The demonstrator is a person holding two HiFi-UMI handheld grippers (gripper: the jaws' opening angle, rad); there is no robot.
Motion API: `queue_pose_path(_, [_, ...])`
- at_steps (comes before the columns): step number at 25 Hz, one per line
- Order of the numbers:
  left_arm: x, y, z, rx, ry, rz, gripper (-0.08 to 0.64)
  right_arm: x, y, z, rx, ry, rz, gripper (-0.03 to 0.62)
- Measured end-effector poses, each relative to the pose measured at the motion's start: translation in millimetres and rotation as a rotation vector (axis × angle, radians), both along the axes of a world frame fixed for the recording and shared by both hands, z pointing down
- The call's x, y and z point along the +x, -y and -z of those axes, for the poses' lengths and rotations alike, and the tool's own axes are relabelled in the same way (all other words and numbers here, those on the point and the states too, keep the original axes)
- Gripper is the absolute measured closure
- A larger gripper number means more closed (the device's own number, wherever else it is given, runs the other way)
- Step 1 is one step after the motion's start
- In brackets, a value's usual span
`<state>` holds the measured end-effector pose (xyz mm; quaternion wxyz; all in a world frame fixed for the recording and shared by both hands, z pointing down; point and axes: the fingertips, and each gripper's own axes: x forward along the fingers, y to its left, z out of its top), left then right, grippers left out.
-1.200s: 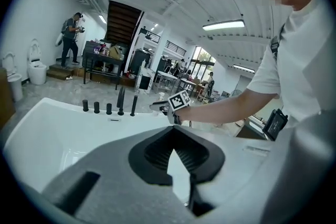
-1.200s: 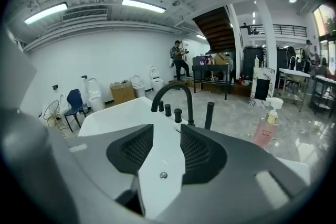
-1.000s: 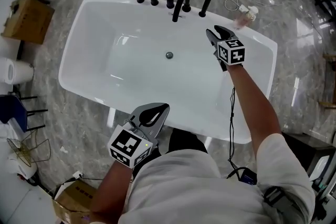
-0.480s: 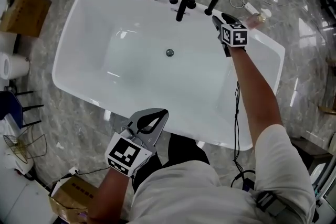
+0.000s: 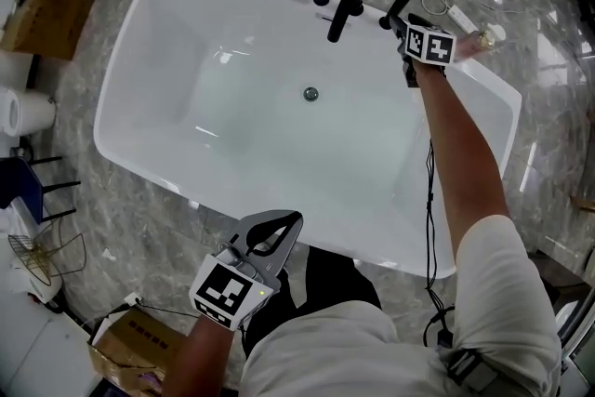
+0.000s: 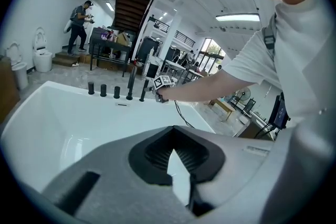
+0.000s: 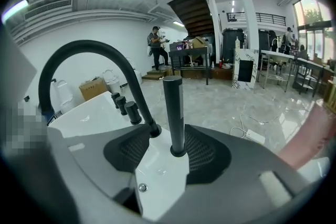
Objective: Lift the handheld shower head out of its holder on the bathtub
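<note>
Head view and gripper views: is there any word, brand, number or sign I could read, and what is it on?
No text can be read in any view.
Left cube, on the left gripper: a black-and-white square pattern, no words.
Right cube, on the right gripper: the same kind of pattern.
Small label on the left gripper's body: too blurred to read.
Cardboard box: no print legible.

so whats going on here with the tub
A person is working over a white bathtub with a gripper in each hand. The right gripper is at the far rim. Its jaws have just been opening, and the black handheld shower head stands upright in its holder between them, not yet gripped. The left gripper hangs shut and empty at the near side of the tub.
</note>
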<state>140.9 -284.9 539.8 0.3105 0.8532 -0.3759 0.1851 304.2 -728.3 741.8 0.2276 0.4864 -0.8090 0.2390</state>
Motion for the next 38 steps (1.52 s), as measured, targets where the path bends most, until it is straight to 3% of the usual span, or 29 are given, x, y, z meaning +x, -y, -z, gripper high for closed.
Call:
queue_pose_path(17, [-21,-4,-35,-0.055,-0.055,0.028,0.554,-16,48,-23,0.001,-0.025,0.007,0.365])
queue_pose_path(26, [-24,-8,-39,-0.074,-0.069,0.015,0.554,-20,54,-27,-0.009,-0.042,-0.003,0.439])
queue_pose_path(38, [-32,-19,-33,-0.054,-0.065,0.029,0.554,-18,38,-18,0.045,-0.114,-0.014,0.445])
